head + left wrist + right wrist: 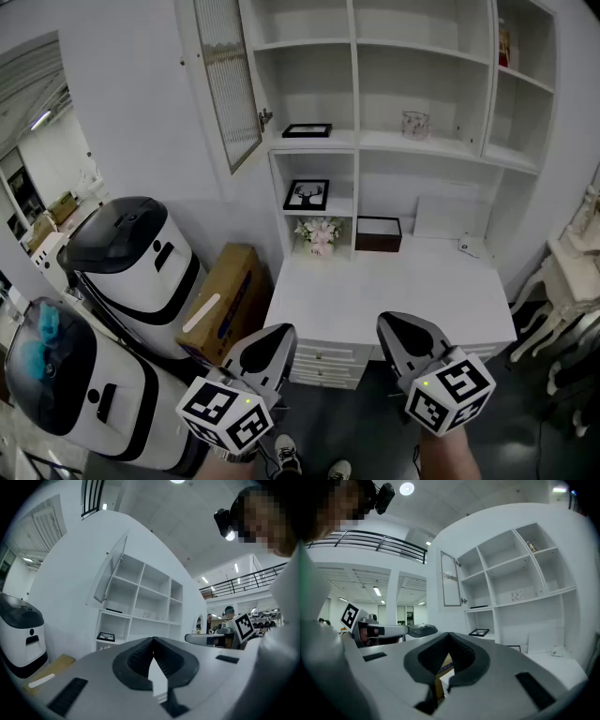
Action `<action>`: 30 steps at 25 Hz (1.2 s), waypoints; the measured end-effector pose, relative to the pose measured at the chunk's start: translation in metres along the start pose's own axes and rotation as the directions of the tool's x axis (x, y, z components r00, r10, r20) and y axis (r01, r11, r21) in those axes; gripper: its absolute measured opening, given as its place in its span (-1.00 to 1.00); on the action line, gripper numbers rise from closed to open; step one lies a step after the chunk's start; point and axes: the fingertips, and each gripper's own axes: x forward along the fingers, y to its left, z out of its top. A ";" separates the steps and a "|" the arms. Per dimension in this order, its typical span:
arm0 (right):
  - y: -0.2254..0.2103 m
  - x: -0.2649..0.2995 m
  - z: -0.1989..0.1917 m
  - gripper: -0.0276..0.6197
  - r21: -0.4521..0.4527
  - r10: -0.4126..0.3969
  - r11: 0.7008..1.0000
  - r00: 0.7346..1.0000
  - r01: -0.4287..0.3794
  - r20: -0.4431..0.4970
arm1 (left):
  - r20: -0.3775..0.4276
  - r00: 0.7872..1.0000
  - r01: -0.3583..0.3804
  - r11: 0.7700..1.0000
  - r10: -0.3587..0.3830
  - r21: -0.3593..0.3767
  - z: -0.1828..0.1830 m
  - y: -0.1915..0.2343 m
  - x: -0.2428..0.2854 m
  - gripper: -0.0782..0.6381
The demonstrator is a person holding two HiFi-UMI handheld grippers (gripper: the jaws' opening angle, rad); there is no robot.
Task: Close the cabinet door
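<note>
Well, from my remote seat I saw both grippers low in the head view, side by side near the bottom edge and well apart from the cabinet. The left gripper [277, 331] sat just left of centre with its jaws together at the tips and nothing between them. The right gripper [388, 322] sat just right of centre, and its jaws were likewise closed and empty. Each one pointed level toward the white desk [394, 295] in the middle of the frame. The cabinet door [230, 80], a glass-panelled one, was in the upper left of the frame. It stood open, swung out from the top-left compartment of the white shelf unit [354, 94]. In the left gripper view that door appeared in the upper left, angled away from the shelves, and in the right gripper view it showed just left of them. On the shelf below the open compartment lay a black picture frame [307, 130], and further right stood a glass jar [415, 124]. Lower down I made out a deer picture [307, 194], a bunch of flowers [319, 234] and a dark box [378, 233] at the back of the desk. A cardboard box [225, 300] leaned beside the desk at left, next to two white machines [131, 258].
</note>
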 end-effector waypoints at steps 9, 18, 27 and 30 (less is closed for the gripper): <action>0.001 0.000 0.002 -0.90 0.015 0.011 1.000 1.000 -0.011 0.004 | -0.005 1.000 0.000 1.000 0.000 0.000 0.000 0.000 -0.001 -0.76; 0.008 0.006 -0.003 -0.90 0.033 0.040 0.999 0.999 -0.040 -0.010 | -0.007 1.000 0.000 1.000 0.000 0.001 0.000 0.003 -0.005 -0.76; 0.016 0.021 -0.003 -0.90 0.045 0.062 0.997 0.998 -0.061 -0.010 | -0.007 1.000 -0.015 1.000 0.015 -0.010 0.001 0.017 -0.011 -0.76; 0.020 0.028 -0.002 -0.90 0.046 0.068 0.997 0.998 -0.067 -0.008 | -0.007 1.000 -0.023 1.000 0.023 -0.009 0.003 0.025 -0.012 -0.76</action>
